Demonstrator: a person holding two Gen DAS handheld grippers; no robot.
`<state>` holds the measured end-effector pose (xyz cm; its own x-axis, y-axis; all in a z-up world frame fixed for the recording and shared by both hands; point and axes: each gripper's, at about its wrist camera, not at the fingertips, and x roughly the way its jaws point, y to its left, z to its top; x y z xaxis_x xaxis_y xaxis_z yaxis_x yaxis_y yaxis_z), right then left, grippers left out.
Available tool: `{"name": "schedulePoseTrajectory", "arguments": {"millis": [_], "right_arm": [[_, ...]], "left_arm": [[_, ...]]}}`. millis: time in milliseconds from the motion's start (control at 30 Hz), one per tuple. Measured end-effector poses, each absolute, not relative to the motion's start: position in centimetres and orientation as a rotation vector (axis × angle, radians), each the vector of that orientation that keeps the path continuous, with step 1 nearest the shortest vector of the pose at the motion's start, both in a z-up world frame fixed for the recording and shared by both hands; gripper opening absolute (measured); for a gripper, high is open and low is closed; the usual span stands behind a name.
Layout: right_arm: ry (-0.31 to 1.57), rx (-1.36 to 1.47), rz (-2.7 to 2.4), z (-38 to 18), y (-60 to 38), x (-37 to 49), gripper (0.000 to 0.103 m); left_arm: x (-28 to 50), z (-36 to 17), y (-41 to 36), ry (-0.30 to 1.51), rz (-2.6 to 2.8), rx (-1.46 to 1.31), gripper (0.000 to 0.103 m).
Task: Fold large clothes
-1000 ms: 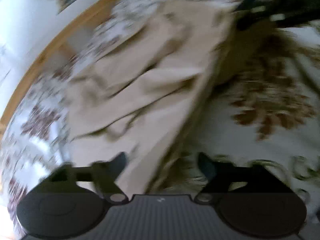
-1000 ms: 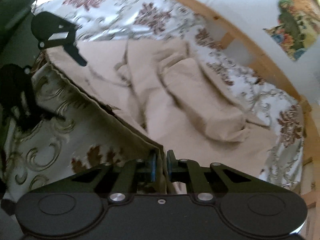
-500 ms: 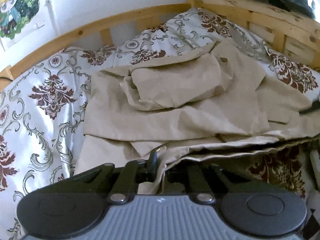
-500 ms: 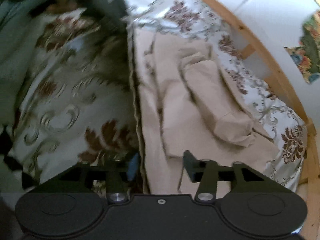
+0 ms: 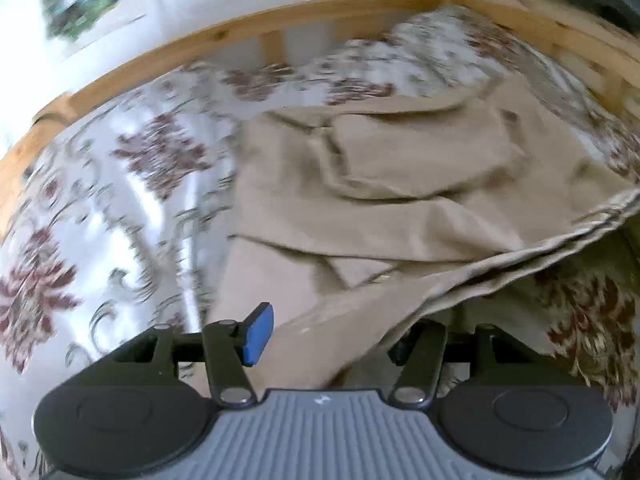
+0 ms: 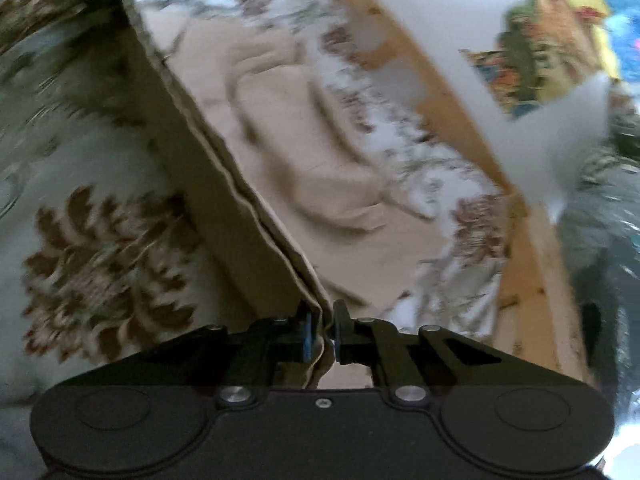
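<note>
Beige garment [image 5: 400, 208] lies rumpled on the floral bed [image 5: 132, 216]. Right tongs [image 6: 320, 330] pinch its hem; left tongs [image 5: 332, 336] look spread apart, cloth draped between.

Home bedroom. Wooden slatted bed frame [image 5: 248, 36] along a white wall [image 6: 448, 4]; floral damask bedspread [image 5: 132, 200] over the bed; colourful pictures [image 6: 536, 68] stuck on the wall; beige garment [image 5: 360, 200] spread on the bedspread.
</note>
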<state>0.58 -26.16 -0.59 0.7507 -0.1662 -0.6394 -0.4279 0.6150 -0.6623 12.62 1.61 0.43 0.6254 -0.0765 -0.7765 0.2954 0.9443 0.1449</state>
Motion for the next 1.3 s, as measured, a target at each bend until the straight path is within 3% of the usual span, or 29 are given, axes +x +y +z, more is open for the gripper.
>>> {"name": "schedulePoseTrajectory", "arguments": {"millis": [133, 167, 267, 467, 500, 567, 600, 967, 1133, 1300], "right_arm": [[0.678, -0.901, 0.11, -0.4, -26.4, 1.5, 0.01], [0.671, -0.89, 0.103, -0.3, -26.6, 1.7, 0.01], [0.681, -0.877, 0.097, -0.2, -27.2, 2.5, 0.013], [0.728, -0.86, 0.095, -0.5, -28.6, 1.3, 0.029], [0.735, -0.855, 0.098, -0.6, -28.8, 1.1, 0.029], [0.75, -0.844, 0.109, -0.6, -29.0, 0.3, 0.018], [0.754, -0.837, 0.12, -0.5, -28.9, 0.0, 0.004], [0.63, -0.922, 0.152, 5.2, -28.3, -6.1, 0.003], [0.621, -0.917, 0.175, 6.1, -28.4, -3.5, 0.006], [0.615, -0.959, 0.084, 3.1, -27.9, 3.1, 0.01]], "left_arm": [[12.9, 1.2, 4.2, 0.851, -0.088, 0.235, 0.05], [13.0, 1.3, 4.7, 0.851, -0.074, 0.217, 0.034], [13.7, 1.5, 6.3, 0.852, -0.042, 0.142, 0.017], [13.4, 2.2, 7.1, 0.796, -0.089, 0.053, 0.005], [13.3, 2.4, 7.0, 0.779, -0.093, 0.056, 0.005], [12.9, 3.0, 7.1, 0.752, -0.095, 0.04, 0.004], [12.7, 3.4, 7.3, 0.744, -0.096, 0.028, 0.004], [6.1, 9.7, 10.7, 0.689, -0.233, 0.029, 0.003], [10.3, 8.9, 10.0, 0.751, -0.197, 0.071, 0.003], [17.6, 5.8, 8.2, 0.823, -0.112, 0.137, 0.003]]}}
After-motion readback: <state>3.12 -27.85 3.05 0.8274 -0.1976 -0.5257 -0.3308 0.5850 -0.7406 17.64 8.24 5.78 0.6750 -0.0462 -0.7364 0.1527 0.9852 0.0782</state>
